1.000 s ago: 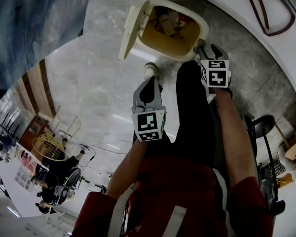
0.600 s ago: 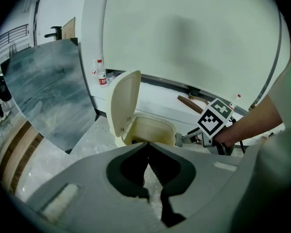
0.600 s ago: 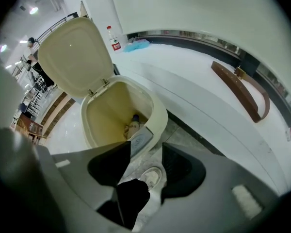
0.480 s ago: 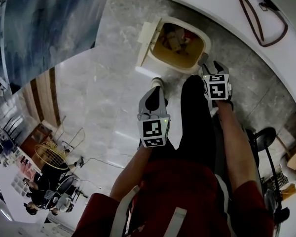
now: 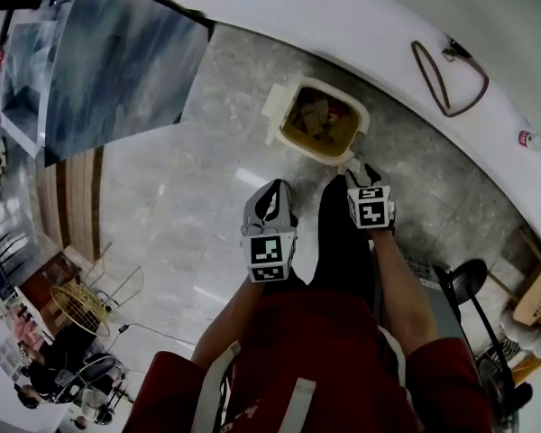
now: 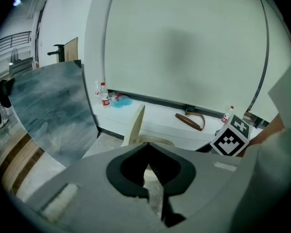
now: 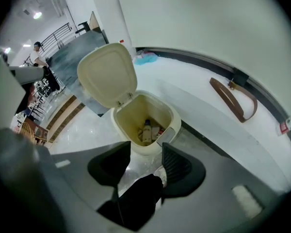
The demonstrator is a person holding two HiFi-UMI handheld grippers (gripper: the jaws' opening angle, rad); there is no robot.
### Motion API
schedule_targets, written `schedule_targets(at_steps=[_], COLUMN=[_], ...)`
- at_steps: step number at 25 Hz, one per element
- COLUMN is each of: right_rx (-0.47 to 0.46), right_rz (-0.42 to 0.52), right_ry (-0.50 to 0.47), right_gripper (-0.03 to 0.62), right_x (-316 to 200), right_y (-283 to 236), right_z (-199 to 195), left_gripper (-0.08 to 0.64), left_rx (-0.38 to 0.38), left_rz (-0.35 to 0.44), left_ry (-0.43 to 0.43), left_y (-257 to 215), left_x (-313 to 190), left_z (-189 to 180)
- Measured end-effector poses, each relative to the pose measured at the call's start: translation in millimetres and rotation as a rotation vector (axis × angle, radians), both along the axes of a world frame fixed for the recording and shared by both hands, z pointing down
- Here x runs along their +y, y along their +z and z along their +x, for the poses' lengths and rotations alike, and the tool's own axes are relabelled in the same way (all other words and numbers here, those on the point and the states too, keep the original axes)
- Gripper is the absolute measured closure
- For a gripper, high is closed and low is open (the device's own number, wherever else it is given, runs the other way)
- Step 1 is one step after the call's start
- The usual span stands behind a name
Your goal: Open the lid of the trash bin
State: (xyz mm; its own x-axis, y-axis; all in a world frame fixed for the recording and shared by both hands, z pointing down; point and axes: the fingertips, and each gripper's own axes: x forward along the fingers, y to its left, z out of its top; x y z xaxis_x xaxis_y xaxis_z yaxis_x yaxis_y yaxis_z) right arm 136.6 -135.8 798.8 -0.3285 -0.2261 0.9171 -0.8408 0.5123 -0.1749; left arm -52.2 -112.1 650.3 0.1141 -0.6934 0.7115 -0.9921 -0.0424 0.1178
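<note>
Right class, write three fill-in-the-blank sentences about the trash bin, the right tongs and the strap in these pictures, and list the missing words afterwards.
1. The lid of the trash bin is not shut but ___.
2. The right tongs, their jaws apart, grip ___.
3. The looped strap behind the bin is ___ in colour.

Missing words: open; nothing; brown.

The trash bin (image 6: 158, 138) is mostly hidden behind the left gripper (image 6: 148, 147) in that gripper's view. In the head view its contents (image 5: 314, 120) cannot be identified.
</note>
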Motion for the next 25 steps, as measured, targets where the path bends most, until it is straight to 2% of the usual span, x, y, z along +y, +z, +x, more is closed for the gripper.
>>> schedule_targets(at_steps=[7,16,21,25], right_rx=[-0.028,-0.074,-0.116,-0.146], right_rz=[0.069,0.231,0.314,0.372], right_ry=[0.008,0.069,0.105,0.097], right_gripper=[0.39,0.39,0.39,0.39], right_x=[11,-1,0,0], right_y=[-63,-143,-183,-206], right_z=[-12,-16,-33,-55], left_gripper=[0.555,0.555,0.555,0.555], left_rx=[0.019,0.025,0.025,0.013], left_rz=[0.056,0.19,0.253,0.3], left_ry=[0.016,0.023,0.032,0.056], left_y=[-39,-93,-120,-134], left_x=[8,-2,-5,-9], left_z=[-9,-35,-49,-59])
